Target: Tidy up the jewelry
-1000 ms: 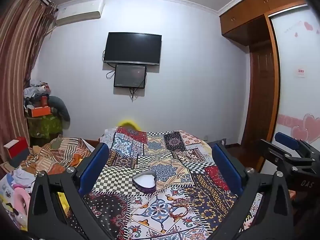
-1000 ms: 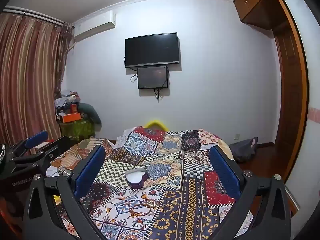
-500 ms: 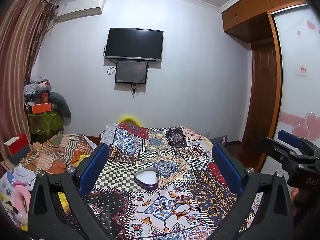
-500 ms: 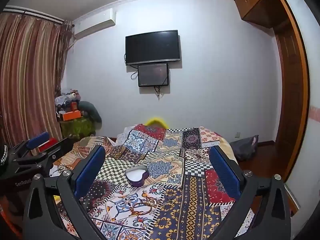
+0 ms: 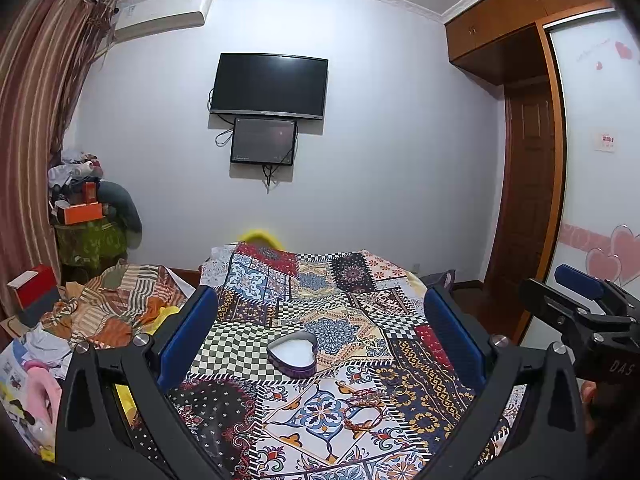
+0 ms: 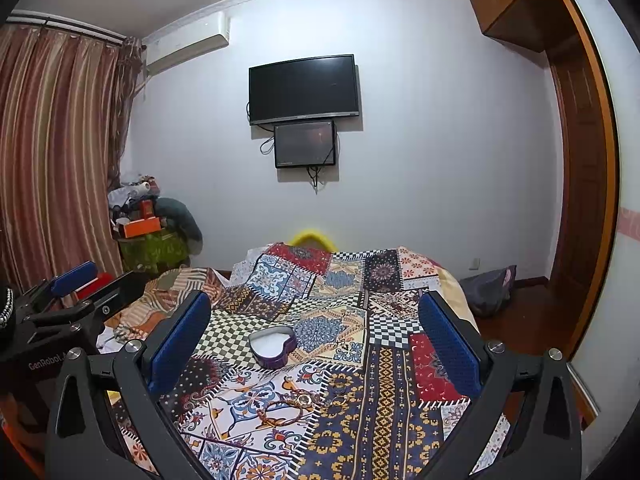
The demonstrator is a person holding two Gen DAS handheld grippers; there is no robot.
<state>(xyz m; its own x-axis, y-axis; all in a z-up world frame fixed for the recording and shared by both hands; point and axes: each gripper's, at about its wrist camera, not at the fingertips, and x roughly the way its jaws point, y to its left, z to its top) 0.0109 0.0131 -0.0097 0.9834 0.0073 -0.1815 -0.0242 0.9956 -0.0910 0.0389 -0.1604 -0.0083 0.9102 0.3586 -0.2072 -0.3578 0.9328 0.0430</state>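
With both sets of fingers spread wide and empty, the left gripper (image 5: 320, 332) and right gripper (image 6: 316, 332) hover over the bed (image 6: 400, 400); the bracelet (image 6: 280, 410) lies just before the heart-shaped box (image 6: 273, 345), camouflaged by busy patchwork and soft bedding, so a pinch could easily miss.

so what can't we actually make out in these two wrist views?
- Jewelry pieces: left wrist view, too small and lost in the quilt pattern to count or name; same in the right wrist view.
- Heart-shaped box: right wrist view, only a white inside shows; contents unclear.
- Right tongs: left wrist view, cut by the edge.
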